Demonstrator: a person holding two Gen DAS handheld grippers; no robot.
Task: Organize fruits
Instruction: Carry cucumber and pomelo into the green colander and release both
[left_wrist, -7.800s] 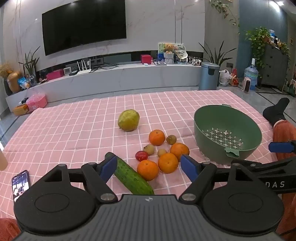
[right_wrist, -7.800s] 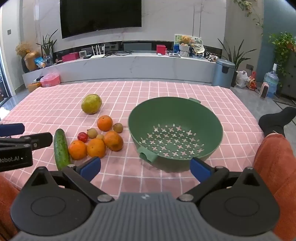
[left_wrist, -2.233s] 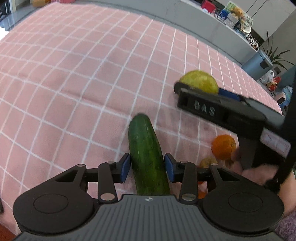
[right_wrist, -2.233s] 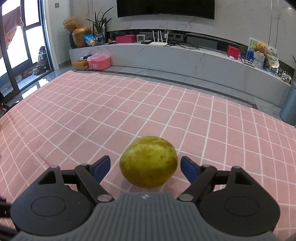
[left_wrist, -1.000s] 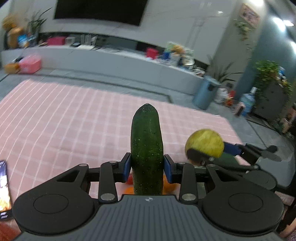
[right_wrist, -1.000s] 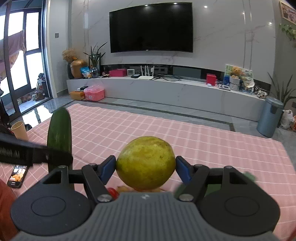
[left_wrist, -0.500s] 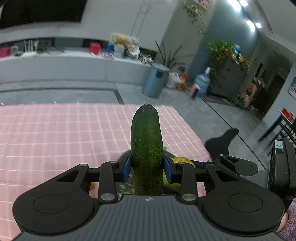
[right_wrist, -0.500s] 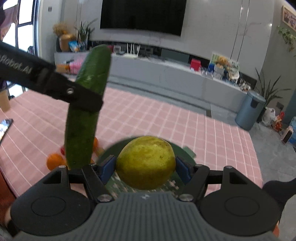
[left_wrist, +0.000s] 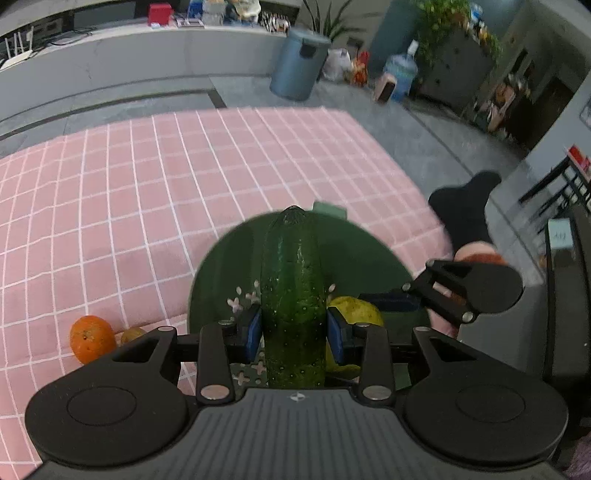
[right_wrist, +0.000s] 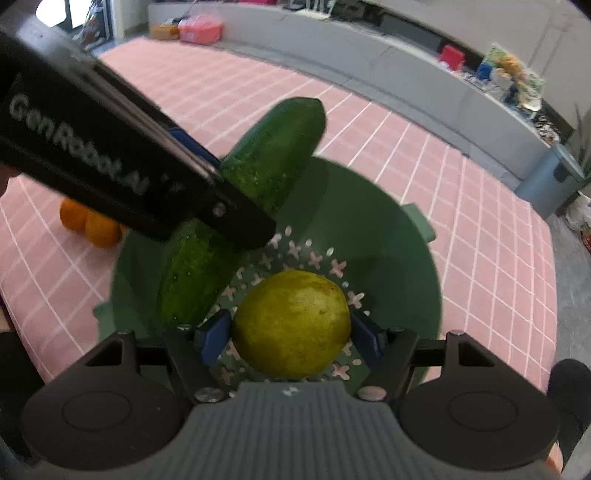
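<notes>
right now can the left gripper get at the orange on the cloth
Probably not as things stand: the left gripper is shut on the cucumber over the green bowl, so the orange must wait until it lets go.

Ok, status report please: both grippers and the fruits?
Left gripper shut on cucumber. Right gripper shut on guava. Both over green colander. Nothing blocking.

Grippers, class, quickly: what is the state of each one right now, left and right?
Left gripper: closed on the cucumber, over the green colander.
Right gripper: closed on the yellow-green fruit, inside that colander.
</notes>
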